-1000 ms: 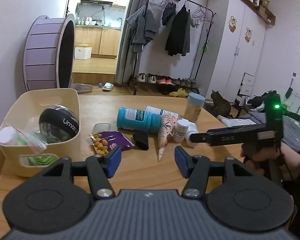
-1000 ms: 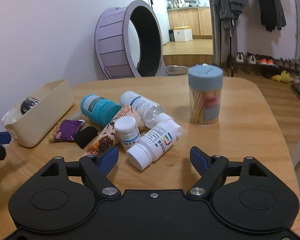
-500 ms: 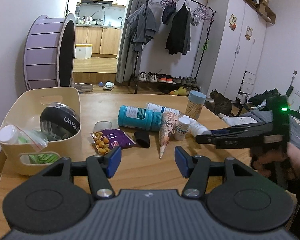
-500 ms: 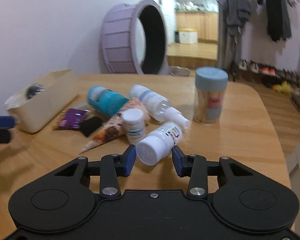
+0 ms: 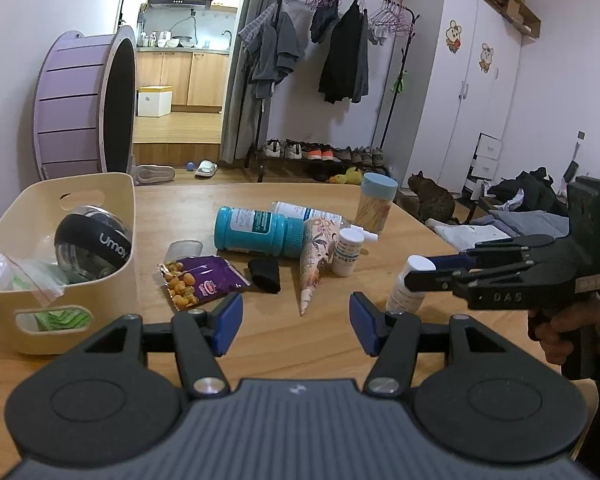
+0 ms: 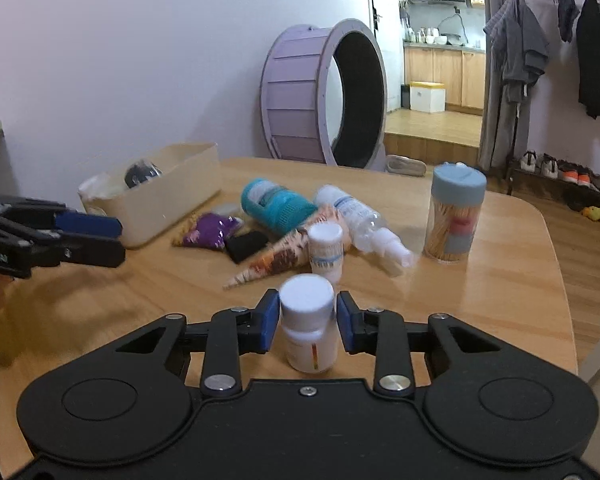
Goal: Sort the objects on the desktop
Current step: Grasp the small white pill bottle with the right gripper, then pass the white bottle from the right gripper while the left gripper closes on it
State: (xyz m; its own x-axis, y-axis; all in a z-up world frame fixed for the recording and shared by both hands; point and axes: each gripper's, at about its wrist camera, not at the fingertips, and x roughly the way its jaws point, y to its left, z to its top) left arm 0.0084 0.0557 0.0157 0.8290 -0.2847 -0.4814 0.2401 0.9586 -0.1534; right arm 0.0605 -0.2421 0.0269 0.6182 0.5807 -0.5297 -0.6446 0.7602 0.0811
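Right wrist view shows the right claw (image 6: 307, 327) up close, squeezed onto a small white bottle (image 6: 309, 328) with a round white cap and a thin orange stripe on its label. The bottle stands upright between the two blue pads (image 6: 269, 326), which press its sides just under the cap. It looks lifted a little above the table (image 6: 500, 264).

Just behind the bottle stands a smaller white bottle (image 6: 325, 251), touching a cone-shaped wrapper (image 6: 278, 258). Behind those lie a teal jar (image 6: 274, 205) and a clear spray bottle (image 6: 364, 220). A toothpick jar (image 6: 454, 216) stands farther right.

Left of the white bottle, the left claw (image 5: 296, 322) is wide open with nothing in it. Farther left sits a cream basket (image 6: 172, 204).
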